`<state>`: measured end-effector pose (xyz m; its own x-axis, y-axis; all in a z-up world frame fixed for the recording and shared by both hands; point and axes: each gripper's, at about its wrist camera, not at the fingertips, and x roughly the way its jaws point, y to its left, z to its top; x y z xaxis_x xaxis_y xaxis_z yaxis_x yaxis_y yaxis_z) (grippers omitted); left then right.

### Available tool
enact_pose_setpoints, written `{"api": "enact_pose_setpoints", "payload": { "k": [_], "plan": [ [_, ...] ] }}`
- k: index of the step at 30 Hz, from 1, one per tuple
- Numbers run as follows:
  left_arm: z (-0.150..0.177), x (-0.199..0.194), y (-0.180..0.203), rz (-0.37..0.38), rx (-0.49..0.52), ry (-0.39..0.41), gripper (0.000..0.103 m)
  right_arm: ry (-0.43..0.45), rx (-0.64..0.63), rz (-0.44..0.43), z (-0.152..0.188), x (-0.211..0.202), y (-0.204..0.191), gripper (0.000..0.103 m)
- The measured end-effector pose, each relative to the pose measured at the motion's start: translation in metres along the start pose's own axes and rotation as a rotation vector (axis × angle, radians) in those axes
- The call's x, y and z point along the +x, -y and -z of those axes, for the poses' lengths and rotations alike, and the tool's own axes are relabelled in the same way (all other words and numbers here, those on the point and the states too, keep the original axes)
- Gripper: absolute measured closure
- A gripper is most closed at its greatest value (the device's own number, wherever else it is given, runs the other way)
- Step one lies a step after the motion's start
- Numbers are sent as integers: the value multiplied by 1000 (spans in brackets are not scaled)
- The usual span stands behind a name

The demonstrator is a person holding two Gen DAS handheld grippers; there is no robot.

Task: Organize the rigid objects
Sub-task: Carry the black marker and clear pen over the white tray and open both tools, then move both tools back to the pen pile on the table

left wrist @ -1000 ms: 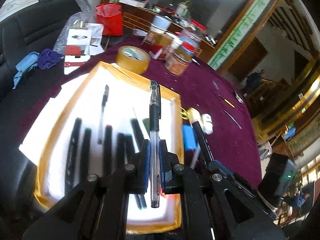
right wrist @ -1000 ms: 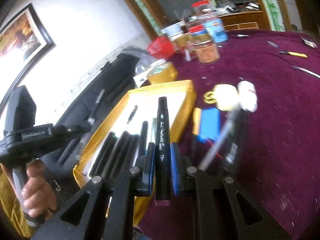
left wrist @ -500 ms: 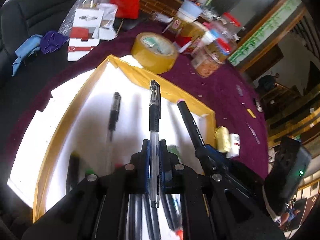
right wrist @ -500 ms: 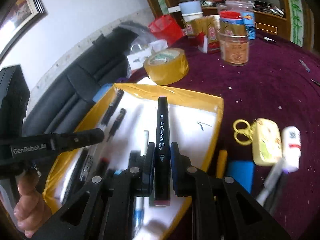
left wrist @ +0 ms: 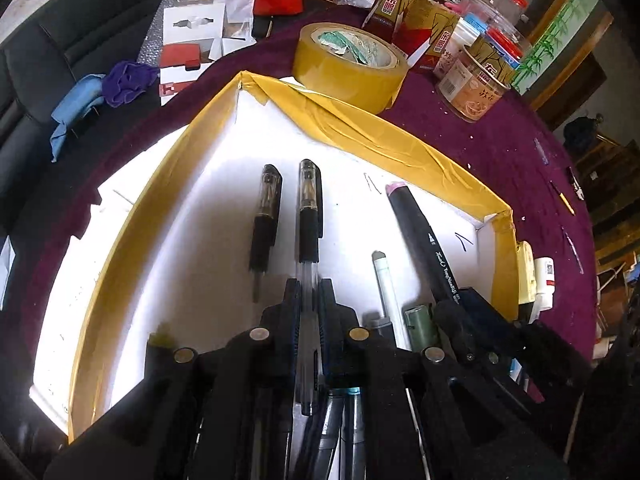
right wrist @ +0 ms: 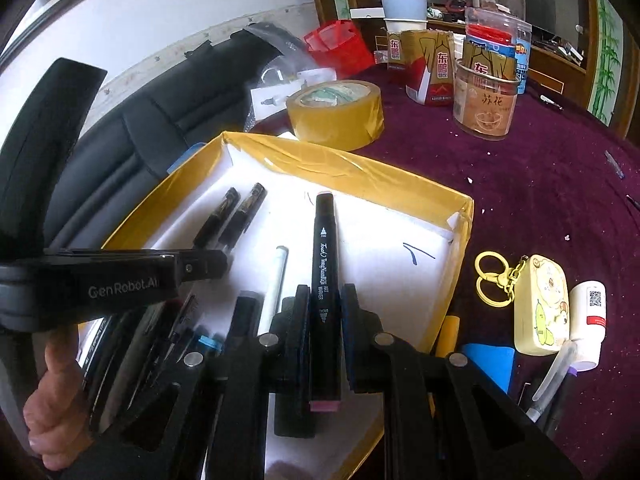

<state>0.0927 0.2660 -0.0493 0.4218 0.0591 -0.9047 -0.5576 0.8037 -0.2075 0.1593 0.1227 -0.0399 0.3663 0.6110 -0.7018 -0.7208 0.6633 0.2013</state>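
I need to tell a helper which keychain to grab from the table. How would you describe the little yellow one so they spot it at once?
Start at the yellow-taped box holding pens on the purple tablecloth. Just outside its right-hand wall lies the keychain, beside a small white bottle. It is the only cream-yellow pouch with a cartoon bear and two yellow rings.

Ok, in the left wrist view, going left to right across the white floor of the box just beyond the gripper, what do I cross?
Loose black pen → clear pen clamped in the left gripper → pale capped marker → black art marker held by the right gripper → the box's taped right wall.
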Motion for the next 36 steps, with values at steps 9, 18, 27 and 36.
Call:
{"api": "enact_pose_setpoints", "payload": {
  "k": [9, 18, 27, 36],
  "plan": [
    [11, -18, -12, 79, -70, 14, 87, 38, 31, -134, 2, -10, 4, 74],
    [72, -98, 14, 93, -22, 186, 53, 188, 84, -300, 16, -89, 20, 69],
    [124, -113, 106, 196, 198, 185, 53, 142, 157, -169, 72, -135, 87, 63],
    [132, -103, 137, 192, 227, 144, 53, 79, 192, -96, 64, -126, 150, 63]
  ]
}}
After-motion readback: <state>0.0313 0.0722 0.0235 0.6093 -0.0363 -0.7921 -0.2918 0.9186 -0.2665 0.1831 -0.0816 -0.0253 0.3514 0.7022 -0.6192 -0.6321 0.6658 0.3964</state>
